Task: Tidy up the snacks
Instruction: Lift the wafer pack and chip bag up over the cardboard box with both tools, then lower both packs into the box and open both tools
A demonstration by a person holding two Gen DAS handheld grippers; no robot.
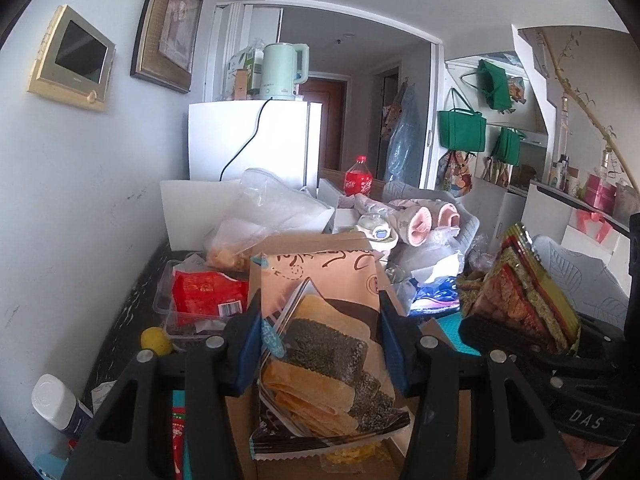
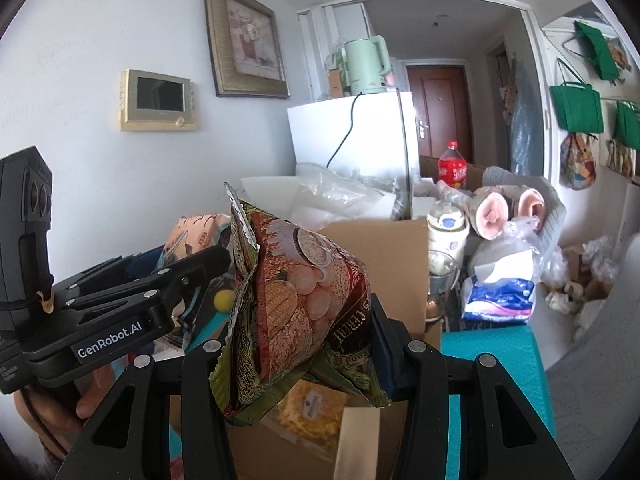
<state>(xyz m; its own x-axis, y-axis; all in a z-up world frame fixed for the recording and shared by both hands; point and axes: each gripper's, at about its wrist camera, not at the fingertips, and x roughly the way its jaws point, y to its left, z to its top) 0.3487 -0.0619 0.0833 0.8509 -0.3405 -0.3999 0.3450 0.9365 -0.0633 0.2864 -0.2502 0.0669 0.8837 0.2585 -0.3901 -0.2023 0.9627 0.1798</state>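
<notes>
A: Left gripper (image 1: 320, 336) is clamping the seaweed cracker bag (image 1: 320, 320), blue pads pressing both side edges, jaws narrowed onto it. The bag is hanging upright over the open cardboard box (image 1: 344, 240), in the near middle of the scene.

B: And the other one?

A: Right gripper (image 2: 308, 344) is pinching the cereal snack bag (image 2: 296, 300) the same way, jaws partly closed on its crumpled lower body. It is sitting above the cardboard box (image 2: 376, 248) too, just right of the cracker bag (image 2: 196, 236).

B: Handling?

A: Both are looking light, puffy and crinkly. The film is probably slippery, and the contents are likely brittle, so hard squeezing is risking crumbs. The cereal bag is already buckling where the pads are biting. The sealed edges or the flat sides are looking like the safer hold, not the air-filled middle.

B: What's lying around them?

A: A yellow packet (image 2: 312, 408) is lying inside the box, under the cereal bag. On the near left, a red packet (image 1: 208, 292) is sitting in a clear tray and a yellow ball (image 1: 157, 339) is resting beside it. A teal mat (image 2: 500, 364) is showing on the right. Farther back, plastic bags, a cola bottle (image 1: 359, 178) and the white fridge (image 1: 256, 140) with a green kettle (image 1: 282, 70) on top are standing.

B: Step?

A: Judging from this, both bags are being carried toward the box.
</notes>
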